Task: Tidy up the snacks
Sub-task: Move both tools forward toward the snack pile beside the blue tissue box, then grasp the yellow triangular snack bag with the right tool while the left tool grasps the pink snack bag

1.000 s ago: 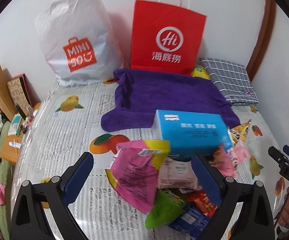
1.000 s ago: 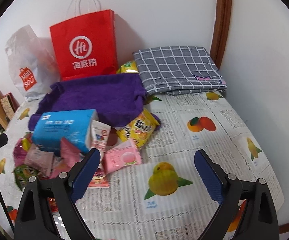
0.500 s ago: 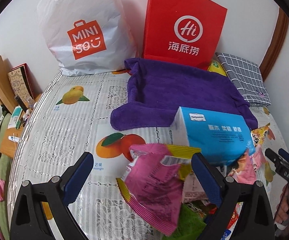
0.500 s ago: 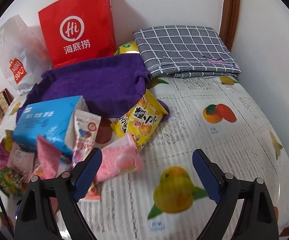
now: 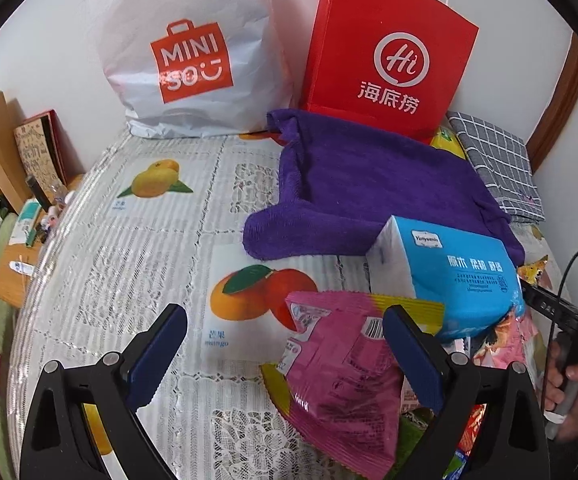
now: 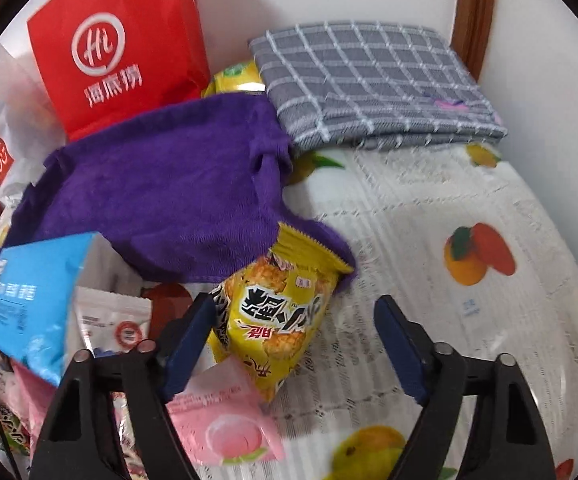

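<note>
- Currently the right gripper (image 6: 295, 340) hangs over a yellow snack packet (image 6: 277, 320); its jaws have just been closing yet stand apart, the packet lying between them with neither pad pressing on it.
- That yellow packet lies flat on the fruit-print tablecloth (image 6: 449, 208), its long axis running from the serrated top edge, which rests on the purple towel (image 6: 161, 196), down to a lower end near the left blue pad; the printed characters read upside down from this camera.
- Just below it lies a pink peach-print packet (image 6: 225, 432), partly under the left finger of the right gripper, and beside that a white sachet (image 6: 113, 320) leans at the blue tissue pack (image 6: 33, 300).
- Meanwhile the left gripper (image 5: 285, 356) is held with its jaws wide apart and nothing clamped.
- A pink-and-yellow snack bag (image 5: 341, 384) lies in front of its right finger, long axis slanting from upper left to lower right, barcode side up.
- Behind stand a white MINISO bag (image 5: 185, 48) and a red Hi paper bag (image 5: 389, 52) against the wall, with a folded grey checked cloth (image 6: 369, 84) to the right.
- At the left view's right edge, a hand (image 5: 573, 396) grips the other handle.
</note>
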Tool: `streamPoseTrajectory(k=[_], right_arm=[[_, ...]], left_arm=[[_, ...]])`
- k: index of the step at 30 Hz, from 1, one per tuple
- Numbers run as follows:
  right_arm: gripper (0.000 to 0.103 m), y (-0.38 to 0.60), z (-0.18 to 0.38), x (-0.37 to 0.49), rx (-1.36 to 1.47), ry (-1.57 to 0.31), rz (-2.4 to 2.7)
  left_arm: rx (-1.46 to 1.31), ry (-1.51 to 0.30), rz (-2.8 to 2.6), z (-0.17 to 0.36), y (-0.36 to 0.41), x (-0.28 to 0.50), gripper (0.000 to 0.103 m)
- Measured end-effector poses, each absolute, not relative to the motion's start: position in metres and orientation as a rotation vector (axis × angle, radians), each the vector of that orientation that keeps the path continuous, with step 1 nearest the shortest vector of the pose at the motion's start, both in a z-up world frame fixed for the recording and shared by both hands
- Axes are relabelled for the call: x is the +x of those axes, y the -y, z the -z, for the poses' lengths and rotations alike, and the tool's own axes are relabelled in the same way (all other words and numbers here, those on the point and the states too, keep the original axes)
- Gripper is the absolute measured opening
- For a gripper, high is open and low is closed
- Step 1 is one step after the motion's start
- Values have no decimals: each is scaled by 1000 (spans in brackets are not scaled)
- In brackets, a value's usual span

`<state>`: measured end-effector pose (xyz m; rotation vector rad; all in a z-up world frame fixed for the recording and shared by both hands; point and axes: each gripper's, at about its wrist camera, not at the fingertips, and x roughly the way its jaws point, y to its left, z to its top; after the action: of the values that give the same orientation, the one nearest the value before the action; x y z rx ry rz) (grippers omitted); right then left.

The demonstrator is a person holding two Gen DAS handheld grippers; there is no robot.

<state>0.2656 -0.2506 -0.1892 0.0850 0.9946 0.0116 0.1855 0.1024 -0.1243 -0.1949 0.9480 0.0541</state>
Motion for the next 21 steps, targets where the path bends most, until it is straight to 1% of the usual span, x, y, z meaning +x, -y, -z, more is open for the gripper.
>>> streamPoseTrajectory(k=[1, 2, 5, 8, 19, 20, 21], right_arm=[[62, 251, 191, 265, 106, -989, -38], [58, 251, 191, 264, 116, -979, -48], [53, 251, 187, 259, 104, -957, -46], [51, 252, 180, 251, 93, -925, -48], [48, 261, 148, 214, 74, -849, -58], [48, 261, 146, 211, 72, -845, -60], [48, 260, 143, 206, 66, -841, -65]], left_arm=[[-203, -953, -44, 126, -103, 185, 98], [-209, -957, -39, 126, -103, 184, 98], [-212, -962, -24, 126, -100, 182, 98], [-187, -957, -7, 126, -94, 180, 98], [-215, -1041, 148, 149, -73, 184, 99], [-209, -1039, 146, 151, -70, 184, 98], [-211, -1032, 149, 151, -69, 183, 89]])
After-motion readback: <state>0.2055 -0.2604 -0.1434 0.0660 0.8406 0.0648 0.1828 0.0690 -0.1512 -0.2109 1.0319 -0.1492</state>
